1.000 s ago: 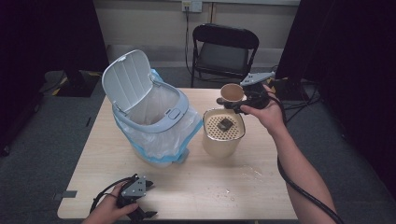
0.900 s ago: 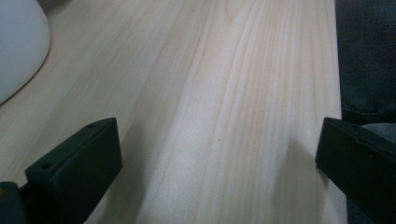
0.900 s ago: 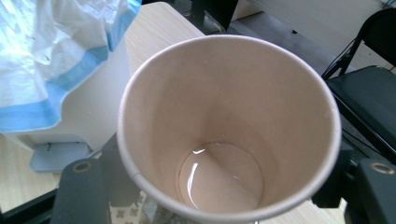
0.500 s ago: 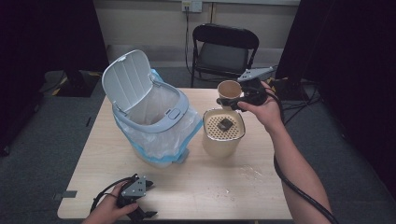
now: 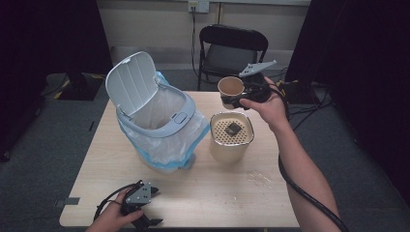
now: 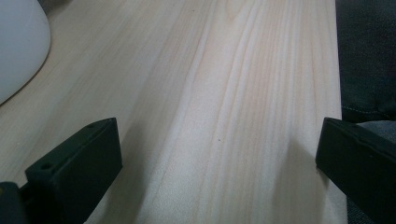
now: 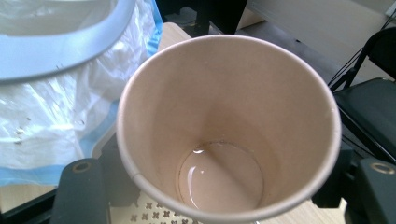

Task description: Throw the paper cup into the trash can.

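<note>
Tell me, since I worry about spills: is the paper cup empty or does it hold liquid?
Nearly empty: the paper cup, gripped by the right hand-held gripper, shows a thin clear puddle on its bottom, with dry walls above.

Pale wooden table (image 5: 217, 193) on grey carpet (image 5: 53, 145). Black folding chair (image 5: 232, 48) behind, against a cream wall (image 5: 150, 24) with socket (image 5: 198, 6). Dark curtains (image 5: 48, 38) either side.
</note>
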`<state>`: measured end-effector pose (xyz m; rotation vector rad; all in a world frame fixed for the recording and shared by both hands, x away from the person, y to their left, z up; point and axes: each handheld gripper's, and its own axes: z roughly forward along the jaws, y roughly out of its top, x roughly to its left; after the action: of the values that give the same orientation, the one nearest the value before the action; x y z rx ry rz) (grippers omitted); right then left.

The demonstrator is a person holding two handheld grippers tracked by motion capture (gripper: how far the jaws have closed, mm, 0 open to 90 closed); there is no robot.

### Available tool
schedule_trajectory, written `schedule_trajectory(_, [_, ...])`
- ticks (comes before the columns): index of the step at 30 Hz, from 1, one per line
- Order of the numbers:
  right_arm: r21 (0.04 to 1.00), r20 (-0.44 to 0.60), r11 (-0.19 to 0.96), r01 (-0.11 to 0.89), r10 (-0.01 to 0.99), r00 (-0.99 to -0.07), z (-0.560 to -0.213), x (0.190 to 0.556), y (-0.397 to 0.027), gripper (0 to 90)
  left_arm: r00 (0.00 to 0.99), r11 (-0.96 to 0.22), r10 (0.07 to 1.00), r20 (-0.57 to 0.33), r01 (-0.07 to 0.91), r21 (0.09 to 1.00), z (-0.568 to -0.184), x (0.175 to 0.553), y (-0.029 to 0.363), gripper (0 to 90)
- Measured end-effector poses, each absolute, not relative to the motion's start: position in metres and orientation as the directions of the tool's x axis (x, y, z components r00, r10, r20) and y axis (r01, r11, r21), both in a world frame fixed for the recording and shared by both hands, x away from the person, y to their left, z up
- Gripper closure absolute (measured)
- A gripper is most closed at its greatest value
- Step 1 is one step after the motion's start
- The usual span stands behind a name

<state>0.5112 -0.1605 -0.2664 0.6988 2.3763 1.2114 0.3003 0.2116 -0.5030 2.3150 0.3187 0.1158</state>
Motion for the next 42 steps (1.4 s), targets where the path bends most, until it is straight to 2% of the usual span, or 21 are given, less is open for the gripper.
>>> schedule_trajectory(14, [0.824, -0.112, 0.513, 0.240, 0.563, -0.819, -0.243, 0.511, -0.147, 28.2, 0.964, -0.665, 0.264, -0.014, 0.193, 0.722, -0.503, 0.300, 0.212, 0.0])
schedule_trajectory(42, [0.830, -0.110, 0.516, 0.212, 0.523, -0.845, -0.227, 0.507, -0.112, 28.2, 0.964, -0.664, 0.264, -0.015, 0.193, 0.722, -0.503, 0.300, 0.212, 0.0])
